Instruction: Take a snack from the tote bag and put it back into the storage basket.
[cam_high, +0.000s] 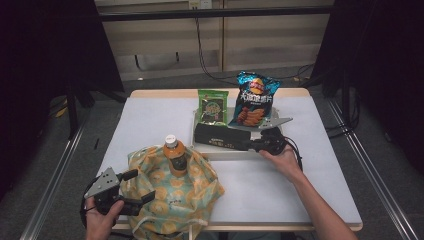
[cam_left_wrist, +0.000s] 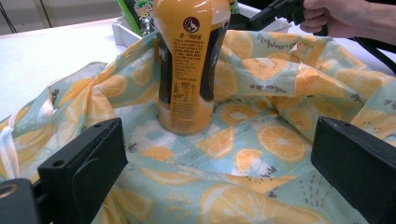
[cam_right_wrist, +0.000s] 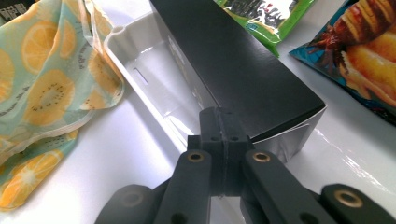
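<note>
Black box (cam_high: 222, 136): long, flat, matte, faint print on its side. Lies in white tray (cam_high: 200, 146) at table centre, one end toward right gripper (cam_high: 263, 145). Right gripper's jaws pressed together at box's near end flap; whether they pinch it, cannot tell. Green snack packet (cam_high: 213, 106) and blue chip bag (cam_high: 254, 98) lean behind. Left gripper (cam_high: 138, 188) spread wide over orange-print cloth bag (cam_high: 200, 192), where orange juice bottle (cam_high: 175, 155) stands upright.

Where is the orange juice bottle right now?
The orange juice bottle stands upright inside the open orange-print bag at the front left of the table in the high view, just ahead of the left gripper and near the white tray.
</note>
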